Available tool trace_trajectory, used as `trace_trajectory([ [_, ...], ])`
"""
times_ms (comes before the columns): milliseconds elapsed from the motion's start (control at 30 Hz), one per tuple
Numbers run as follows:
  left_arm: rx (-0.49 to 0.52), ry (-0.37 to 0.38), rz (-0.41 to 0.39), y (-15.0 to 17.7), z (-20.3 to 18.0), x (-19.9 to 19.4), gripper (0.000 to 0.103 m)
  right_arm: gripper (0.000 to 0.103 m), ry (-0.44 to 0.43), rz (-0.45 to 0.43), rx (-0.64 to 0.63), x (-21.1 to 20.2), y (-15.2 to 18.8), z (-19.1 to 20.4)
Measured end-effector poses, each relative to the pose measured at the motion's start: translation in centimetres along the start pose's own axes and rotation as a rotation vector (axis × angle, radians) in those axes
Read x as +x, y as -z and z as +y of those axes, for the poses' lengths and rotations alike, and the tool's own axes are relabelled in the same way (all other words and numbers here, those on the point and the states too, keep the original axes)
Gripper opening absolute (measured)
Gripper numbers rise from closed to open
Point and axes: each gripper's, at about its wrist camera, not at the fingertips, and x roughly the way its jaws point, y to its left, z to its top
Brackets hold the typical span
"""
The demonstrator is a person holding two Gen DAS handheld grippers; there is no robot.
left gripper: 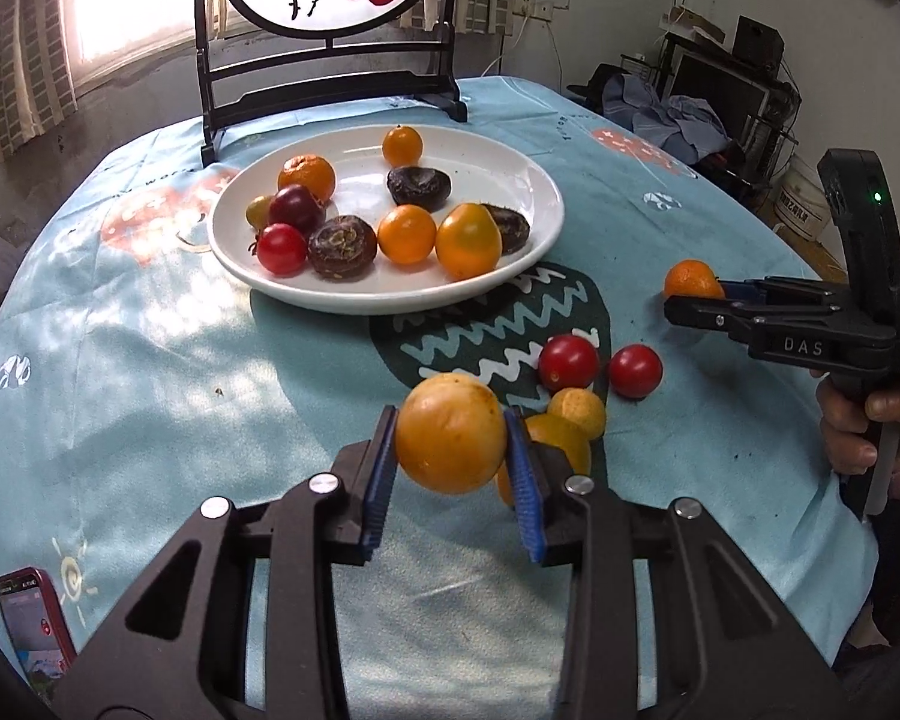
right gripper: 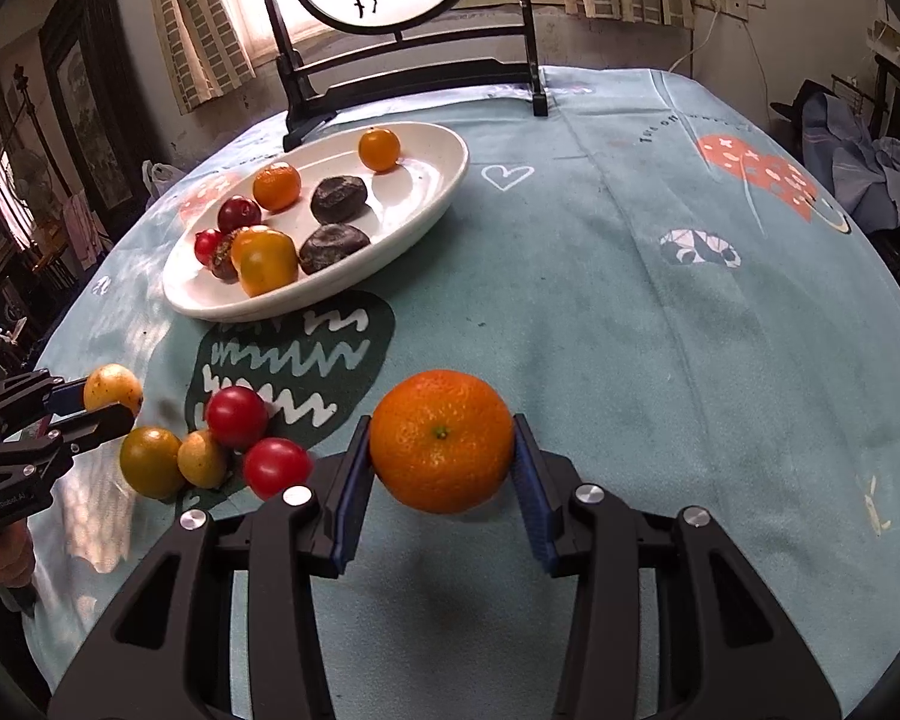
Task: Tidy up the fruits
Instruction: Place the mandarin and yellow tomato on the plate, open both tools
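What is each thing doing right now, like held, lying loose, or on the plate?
Left gripper: shut on yellow fruit.
Right gripper: shut on tangerine.
Plate: on the tablecloth, holding fruit.
Red tomatoes: two loose on the cloth, touching.
Small yellow fruits: loose beside the tomatoes.
Screen: upright behind the plate.
Phone: screen lit.

White letters "DAS" stand on the black plastic right gripper (left gripper: 693, 297), faint small lettering, too blurred to read surely, marks the black left gripper (right gripper: 111, 405), and the light blue patterned tablecloth (right gripper: 660, 312) bears curved dark print, unreadable.
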Motion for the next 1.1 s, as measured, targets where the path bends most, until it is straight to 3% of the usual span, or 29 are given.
trace_trajectory([
  [233, -0.059, -0.025, -0.099, -3.8, -0.1, -0.8, 0.035, 0.044, -0.106, -0.123, -0.018, -1.0, -1.5, 2.2],
  [367, -0.1, -0.061, -0.133, -6.0, 0.8, 0.1, 0.035, 0.044, -0.116, -0.18, 0.013, -0.8, -3.6, 2.9],
  [733, -0.212, -0.159, -0.125, -9.1, 4.1, 4.1, 0.035, 0.045, -0.118, -0.168, 0.027, 4.6, -9.4, 4.2],
  [833, -0.207, -0.187, -0.13, -9.0, 4.2, 4.4, 0.037, 0.051, -0.108, -0.174, 0.018, 5.2, -9.8, 4.5],
  [900, -0.208, -0.229, -0.154, -8.8, 4.1, 3.6, 0.079, 0.051, -0.115, -0.182, -0.001, 4.7, -9.6, 4.8],
  [967, -0.196, -0.275, -0.215, -8.5, 3.8, 2.1, 0.083, 0.051, -0.125, -0.214, -0.012, 3.4, -9.4, 4.9],
  [1100, -0.186, -0.29, -0.251, -7.4, 3.1, -0.2, 0.091, 0.051, -0.138, -0.248, -0.041, 0.8, -8.2, 5.1],
])
